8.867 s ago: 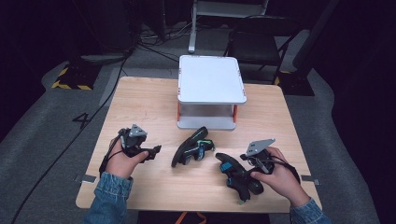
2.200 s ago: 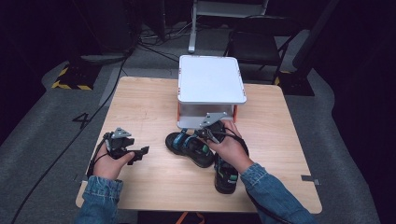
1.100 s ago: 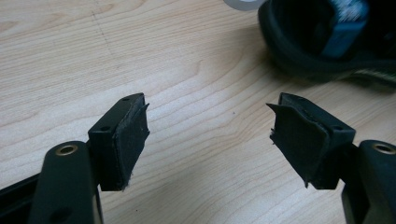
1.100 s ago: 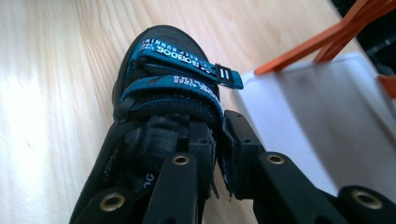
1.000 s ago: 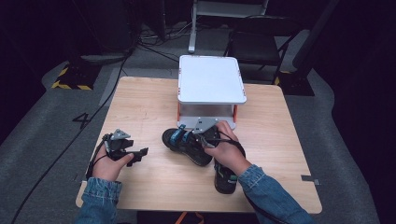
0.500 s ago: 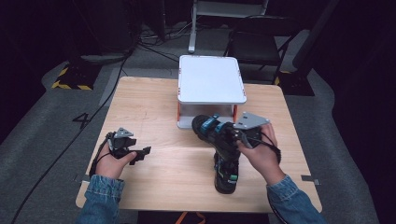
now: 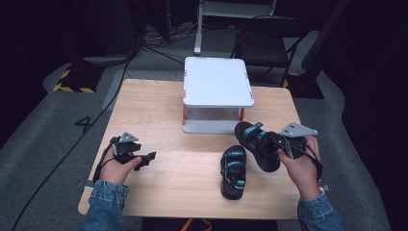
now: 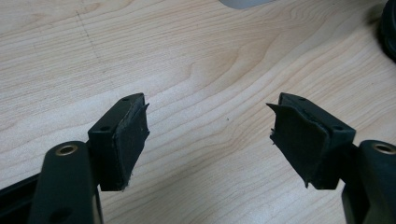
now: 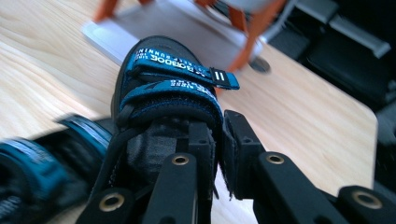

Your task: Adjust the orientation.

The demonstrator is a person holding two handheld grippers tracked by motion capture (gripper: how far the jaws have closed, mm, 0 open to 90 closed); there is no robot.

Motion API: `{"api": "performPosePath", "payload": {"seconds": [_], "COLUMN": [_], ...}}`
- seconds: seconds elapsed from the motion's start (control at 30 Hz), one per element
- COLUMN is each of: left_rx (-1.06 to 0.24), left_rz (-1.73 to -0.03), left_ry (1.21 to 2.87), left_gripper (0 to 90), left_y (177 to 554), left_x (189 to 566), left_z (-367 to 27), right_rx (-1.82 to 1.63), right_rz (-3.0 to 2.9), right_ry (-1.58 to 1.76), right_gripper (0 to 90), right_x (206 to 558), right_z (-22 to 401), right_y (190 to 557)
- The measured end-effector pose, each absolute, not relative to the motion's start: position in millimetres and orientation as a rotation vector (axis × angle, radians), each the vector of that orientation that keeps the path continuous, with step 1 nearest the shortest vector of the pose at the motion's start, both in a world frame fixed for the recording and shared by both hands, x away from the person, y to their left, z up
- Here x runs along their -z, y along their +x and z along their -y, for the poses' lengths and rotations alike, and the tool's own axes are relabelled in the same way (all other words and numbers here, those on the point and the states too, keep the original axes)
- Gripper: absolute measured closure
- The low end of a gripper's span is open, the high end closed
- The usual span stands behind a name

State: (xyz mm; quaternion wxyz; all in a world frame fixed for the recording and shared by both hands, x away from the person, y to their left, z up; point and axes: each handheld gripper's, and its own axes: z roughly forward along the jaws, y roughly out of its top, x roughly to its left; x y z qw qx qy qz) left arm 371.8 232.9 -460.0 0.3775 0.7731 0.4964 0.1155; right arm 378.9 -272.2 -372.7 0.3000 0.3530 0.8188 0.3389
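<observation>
Two black sandals with blue straps are on the wooden table (image 7: 159, 115). One sandal (image 7: 233, 169) lies flat near the front middle. The other sandal (image 7: 255, 144) is raised just right of it, with my right gripper (image 7: 272, 141) shut on its side. In the right gripper view the jaws of that gripper (image 9: 219, 135) pinch the held sandal (image 9: 173, 84) below its straps, and the lying sandal (image 9: 32, 163) is a blur at lower left. My left gripper (image 7: 148, 158) rests at front left, held by a hand. Its jaws (image 8: 210, 135) stand open over bare wood.
A white two-level stand (image 7: 216, 82) with orange legs sits at the back middle of the table; its base plate (image 9: 135, 28) lies just beyond the held sandal. A dark chair (image 7: 269, 48) and cables are on the floor behind. The table's right edge is close to my right hand.
My right gripper has carried the sandal from in front of the stand over to the right side of the table. The left gripper and the lying sandal have stayed where they were.
</observation>
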Motion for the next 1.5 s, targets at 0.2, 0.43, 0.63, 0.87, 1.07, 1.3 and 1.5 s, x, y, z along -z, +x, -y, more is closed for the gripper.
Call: {"api": "performPosePath", "payload": {"seconds": [0.2,0.43,0.63,0.87,1.07,1.3,1.5], "left_rx": [-0.293,-0.285,-0.281,-0.285,-0.286,-0.281,-0.270], "left_rz": [-1.261,-1.259,-1.260,-1.256,-1.252,-1.257,-1.251], "left_ry": [1.986,1.983,1.982,1.988,1.994,1.991,1.984], "left_gripper": [26.8,26.8,26.8,26.7,26.7,26.8,26.8], "left_y": [373.2,374.7,375.0,375.5,376.4,377.8,383.3], "left_x": [461.0,461.4,461.8,462.0,462.4,463.1,462.2], "left_z": [-231.7,-231.1,-230.8,-230.8,-229.6,-229.2,-225.1], "right_rx": [-0.779,-0.611,-0.667,-0.756,-0.776,-0.853,-0.994], "right_rz": [-2.170,-2.206,-2.245,-2.324,-2.373,-2.393,-2.409], "right_ry": [1.072,1.172,1.227,1.297,1.264,1.244,1.266], "right_gripper": [81.9,80.3,79.9,79.8,78.2,77.8,90.0], "right_x": [390.0,420.8,420.5,415.7,414.0,413.9,412.3], "right_z": [280.9,275.5,279.2,282.0,276.7,274.6,278.2], "right_y": [385.5,393.9,389.2,373.8,357.7,346.6,341.2]}}
